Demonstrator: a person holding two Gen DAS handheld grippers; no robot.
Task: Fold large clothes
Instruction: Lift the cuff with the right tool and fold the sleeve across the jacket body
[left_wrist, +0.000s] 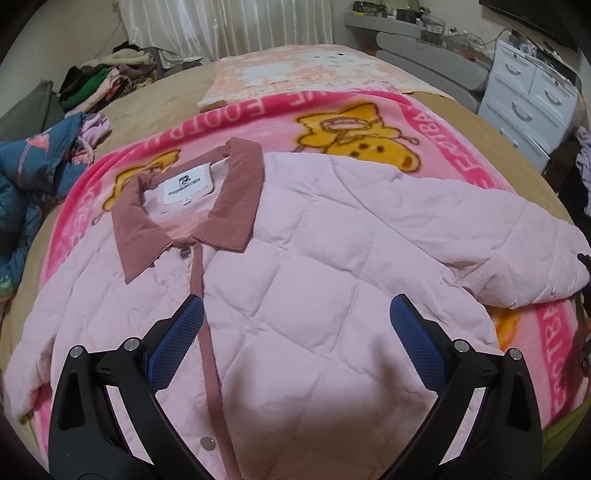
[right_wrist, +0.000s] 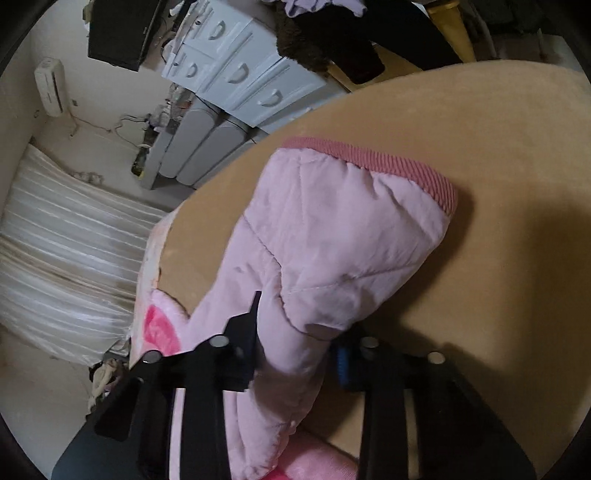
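Beige bed (left_wrist: 480, 122) under me: my left gripper (left_wrist: 295, 317) hovers spread wide above the pink jacket (left_wrist: 314, 240), buttoned and flat on the blanket (left_wrist: 369, 107). My right gripper (right_wrist: 295, 332) pinches its sleeve (right_wrist: 332, 229); no fold is made yet.

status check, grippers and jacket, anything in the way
Left gripper open over pink jacket. Right gripper shut on sleeve. Jacket flat on blanket, nothing blocking.

clothes heap (left_wrist: 99, 85) crowds bed's far corner
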